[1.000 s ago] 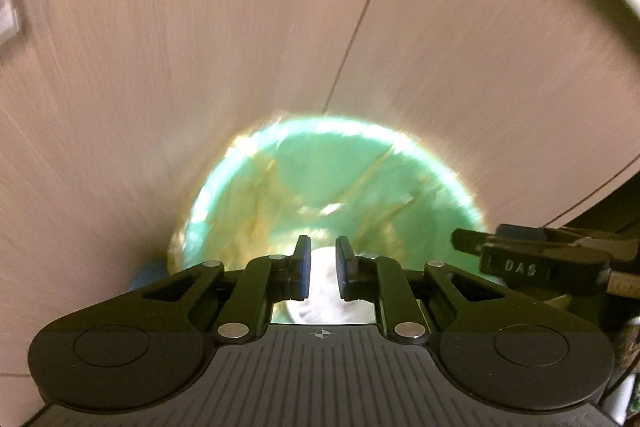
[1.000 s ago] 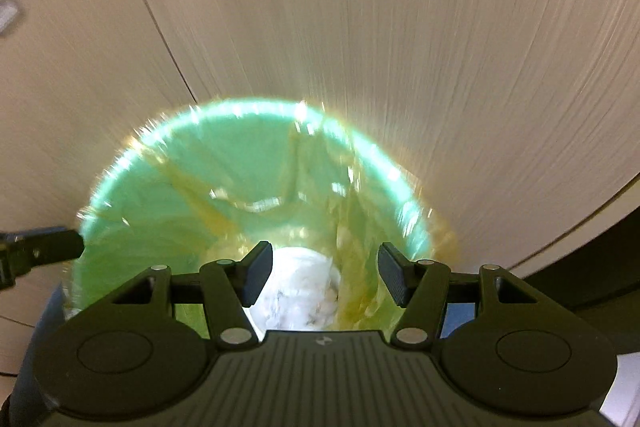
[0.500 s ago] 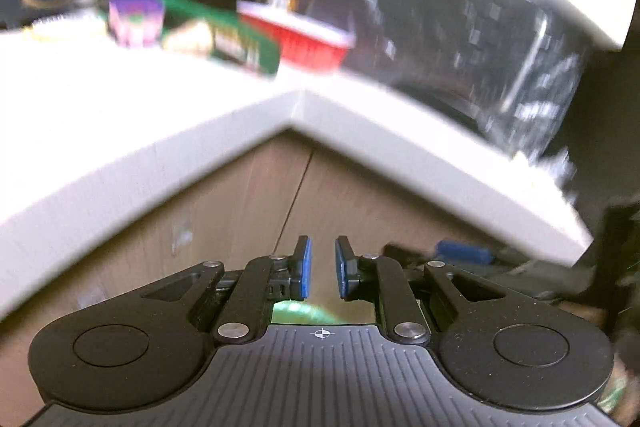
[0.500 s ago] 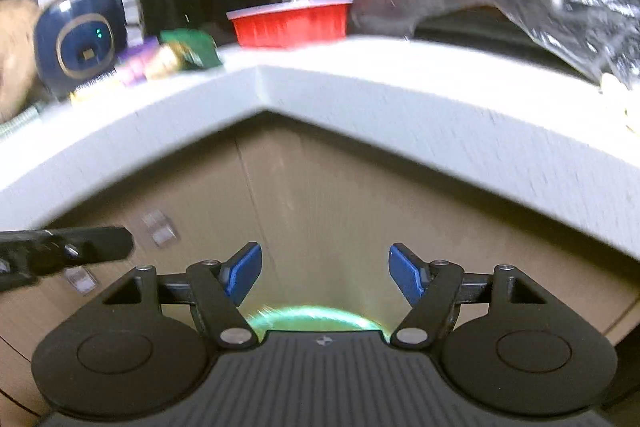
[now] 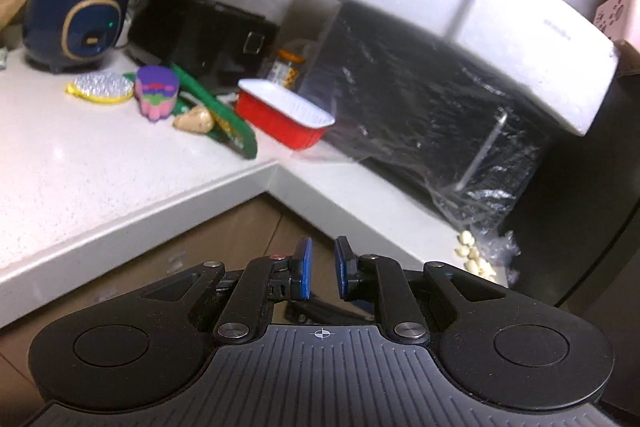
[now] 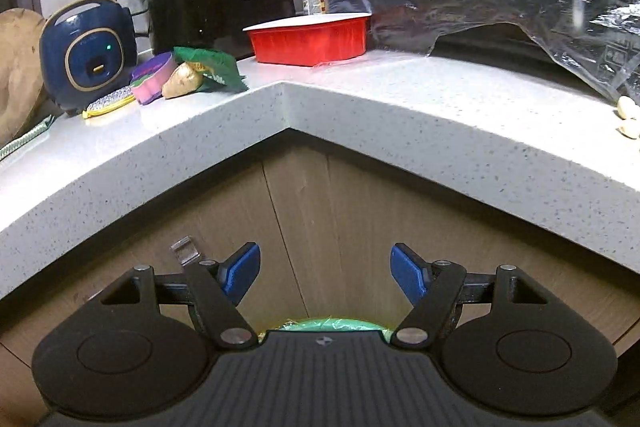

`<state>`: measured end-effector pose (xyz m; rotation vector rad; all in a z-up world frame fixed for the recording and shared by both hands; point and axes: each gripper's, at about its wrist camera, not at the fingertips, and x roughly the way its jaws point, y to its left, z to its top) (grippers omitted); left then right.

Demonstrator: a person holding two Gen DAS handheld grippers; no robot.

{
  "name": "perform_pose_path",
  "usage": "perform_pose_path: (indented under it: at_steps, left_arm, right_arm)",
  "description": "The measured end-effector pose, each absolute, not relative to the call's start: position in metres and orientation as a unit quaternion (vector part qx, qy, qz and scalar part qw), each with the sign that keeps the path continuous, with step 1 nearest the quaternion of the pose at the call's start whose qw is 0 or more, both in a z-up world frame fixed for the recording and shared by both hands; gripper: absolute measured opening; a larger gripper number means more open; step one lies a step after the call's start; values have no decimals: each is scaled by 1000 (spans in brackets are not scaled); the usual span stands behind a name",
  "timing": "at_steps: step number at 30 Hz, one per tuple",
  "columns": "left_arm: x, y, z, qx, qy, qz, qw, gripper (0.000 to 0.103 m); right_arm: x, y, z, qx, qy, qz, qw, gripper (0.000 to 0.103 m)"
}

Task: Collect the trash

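The white counter (image 6: pixel 360 115) bends at a corner, with brown cupboard doors (image 6: pixel 304 219) under its edge. The right gripper (image 6: pixel 325 273) hangs in open air before them, tongs wide apart, empty. The left gripper (image 5: pixel 321 269) is almost shut on nothing. Only the right view shows the green bin bag (image 6: pixel 326 325), low down. Trash lies in the counter's corner: a green wrapper (image 5: pixel 218 115), lying long toward the edge, and a red tray (image 5: pixel 286 115).
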<state>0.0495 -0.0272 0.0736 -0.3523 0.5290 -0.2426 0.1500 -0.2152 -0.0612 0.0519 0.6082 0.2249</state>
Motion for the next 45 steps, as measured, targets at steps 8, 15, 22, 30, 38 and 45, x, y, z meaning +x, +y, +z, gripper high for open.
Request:
perform_pose_path:
  at_steps: [8,15,22,30,38,45]
  left_arm:
    - [48,-23,83,-187,248,-126,942,15]
    - [51,-28,83,-188,259,-148,936,15]
    - [59,-31,81,-189,263,-156,933,15]
    - [56,-44,86,-146,268,-183,935,15]
    - [93,10,128,-107,287,-198,931,14]
    - [153,85,152,-135,248,-115,952,14]
  right_arm:
    - [154,-205,-61,22,302,116,946,73]
    - [152,-207,-62,28,305,115,945,73]
    - [151,-214,-59,34,298,114,947,74]
    - [151,-217,-39,18,276,112,955,74]
    - [174,-215,64,-22,226,129,965,74]
    - [224,-205,146,-31,201,160,966,87]
